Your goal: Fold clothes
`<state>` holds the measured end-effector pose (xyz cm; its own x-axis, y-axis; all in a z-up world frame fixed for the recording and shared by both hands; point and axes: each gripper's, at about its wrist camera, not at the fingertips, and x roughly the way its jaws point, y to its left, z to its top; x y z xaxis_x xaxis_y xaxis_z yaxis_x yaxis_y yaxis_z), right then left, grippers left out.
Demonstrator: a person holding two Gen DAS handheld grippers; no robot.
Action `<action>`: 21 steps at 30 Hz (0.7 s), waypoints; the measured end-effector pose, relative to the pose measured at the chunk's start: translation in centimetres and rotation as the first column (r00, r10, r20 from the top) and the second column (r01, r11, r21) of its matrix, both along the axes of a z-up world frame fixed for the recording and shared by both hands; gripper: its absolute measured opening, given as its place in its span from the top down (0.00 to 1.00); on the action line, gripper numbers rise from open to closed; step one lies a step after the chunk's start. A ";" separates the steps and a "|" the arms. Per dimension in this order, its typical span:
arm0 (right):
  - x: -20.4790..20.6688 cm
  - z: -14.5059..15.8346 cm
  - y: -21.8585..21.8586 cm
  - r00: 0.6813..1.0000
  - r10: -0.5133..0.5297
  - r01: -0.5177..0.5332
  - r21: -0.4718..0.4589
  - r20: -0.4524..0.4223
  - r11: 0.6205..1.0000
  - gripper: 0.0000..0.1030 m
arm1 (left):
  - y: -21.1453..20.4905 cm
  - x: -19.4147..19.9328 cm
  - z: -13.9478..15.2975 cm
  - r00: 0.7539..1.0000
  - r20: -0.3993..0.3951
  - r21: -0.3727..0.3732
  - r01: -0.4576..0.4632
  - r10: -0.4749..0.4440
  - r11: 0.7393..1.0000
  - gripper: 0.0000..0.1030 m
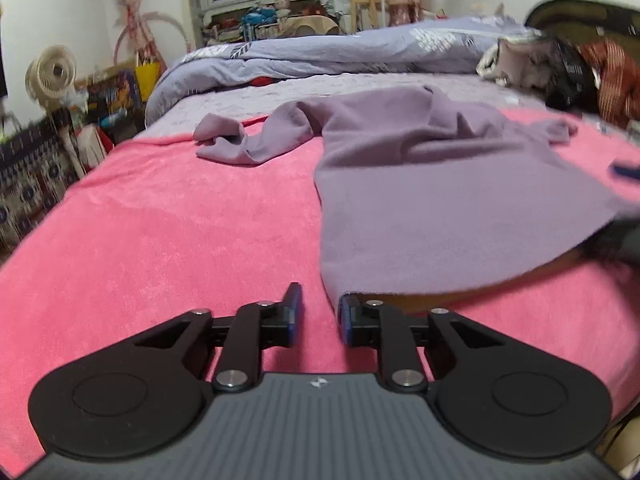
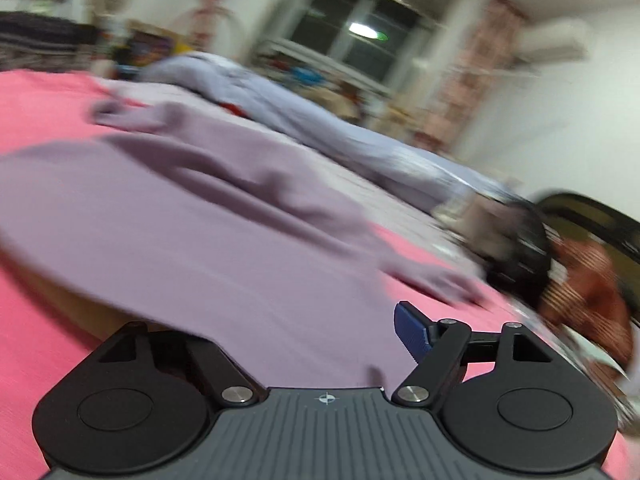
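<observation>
A purple long-sleeved garment [image 1: 420, 184] lies spread on the pink blanket [image 1: 160, 220], one sleeve [image 1: 240, 140] crumpled toward the left. My left gripper [image 1: 320, 312] is open by a narrow gap that shows only blanket. The garment's near hem corner [image 1: 340, 294] touches its right finger without being pinched. In the blurred right wrist view the garment [image 2: 240, 240] drapes over my right gripper [image 2: 326, 320], whose jaws stand wide. Its left finger is hidden under the cloth and the blue right finger [image 2: 412, 332] stands free. A dark blurred shape [image 1: 620, 236] lifts the hem at the right edge.
A lavender duvet [image 1: 320, 52] is bunched across the far side of the bed. A heap of dark and red clothes [image 1: 580, 72] sits at the far right. Left of the bed, on the floor, stand a fan [image 1: 50, 72] and bags [image 1: 32, 176].
</observation>
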<state>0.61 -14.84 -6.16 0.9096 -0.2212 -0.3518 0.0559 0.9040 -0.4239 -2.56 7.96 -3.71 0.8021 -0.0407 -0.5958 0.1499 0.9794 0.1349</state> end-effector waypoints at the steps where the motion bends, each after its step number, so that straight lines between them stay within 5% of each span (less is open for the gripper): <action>1: -0.1 0.1 -1.3 0.999 -0.043 0.043 0.011 0.010 0.999 0.26 | -0.5 -0.3 0.0 1.000 0.014 0.025 0.008 -0.009 1.000 0.67; 3: -0.2 0.2 -3.5 0.991 -0.127 0.125 0.054 0.038 0.991 0.26 | -1.7 -0.5 0.1 0.998 0.032 0.061 0.049 -0.051 0.997 0.53; 7: 0.1 0.4 -7.1 0.966 -0.254 0.246 0.125 0.054 0.961 0.27 | -3.7 0.0 -0.1 0.994 0.048 0.149 0.086 -0.094 0.985 0.44; 10: 0.4 0.4 -8.9 0.957 -0.287 0.276 0.176 0.035 0.945 0.28 | -4.3 1.2 -1.0 0.998 0.058 0.230 0.015 -0.029 0.973 0.41; 17: 0.0 0.0 -12.0 0.941 -0.334 0.331 0.309 -0.042 0.892 0.29 | -2.7 1.6 -1.4 0.993 0.088 0.231 -0.097 0.078 0.968 0.37; 18: -0.3 -0.1 -11.6 0.946 -0.323 0.320 0.292 -0.039 0.901 0.32 | -2.3 1.7 -1.3 0.992 0.087 0.209 -0.111 0.094 0.972 0.38; 21: -0.8 -0.3 -10.1 0.969 -0.241 0.245 0.233 -0.046 0.941 0.60 | -1.4 2.0 -1.0 0.989 0.078 0.146 -0.134 0.124 0.980 0.51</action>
<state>-0.24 -24.90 -6.43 0.8319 -0.3440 -0.4354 0.2811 0.9378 -0.2036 -0.54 6.51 -4.75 0.8338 0.1521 -0.5307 0.0087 0.9576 0.2881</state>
